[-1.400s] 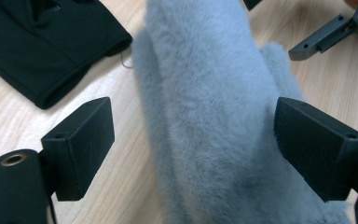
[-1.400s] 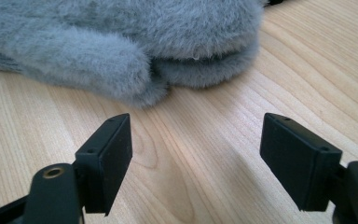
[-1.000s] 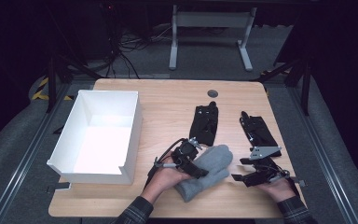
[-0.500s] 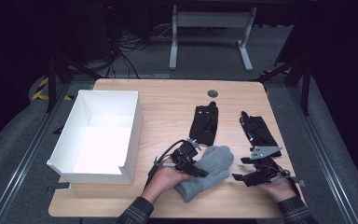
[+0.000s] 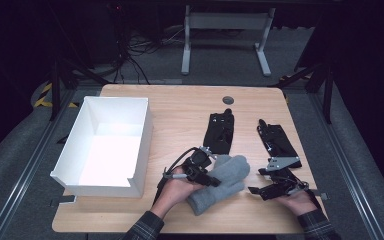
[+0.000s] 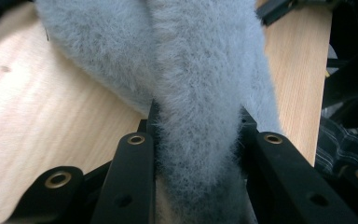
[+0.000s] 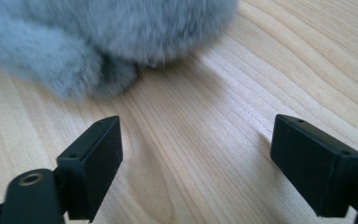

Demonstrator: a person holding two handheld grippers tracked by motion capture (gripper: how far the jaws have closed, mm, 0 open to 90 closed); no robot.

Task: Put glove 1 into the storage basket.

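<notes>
Grey fuzzy mitten point(image 5: 219, 182) lies on bench point(image 5: 180, 107) near front edge, btwn both hands. Left tongs point(image 5: 206, 176) have just been closing, now pinching mitten's cuff end. Right tongs point(image 5: 256, 190) have just been opening: wide, nothing btwn them, just beside mitten.

- No readable text, labels, brand names, numbers or signs in any view.
- Yellow-and-black hazard striping on the floor point(image 5: 45, 95), left of the light wooden table point(image 5: 180, 112); a pattern only, no wording.
</notes>
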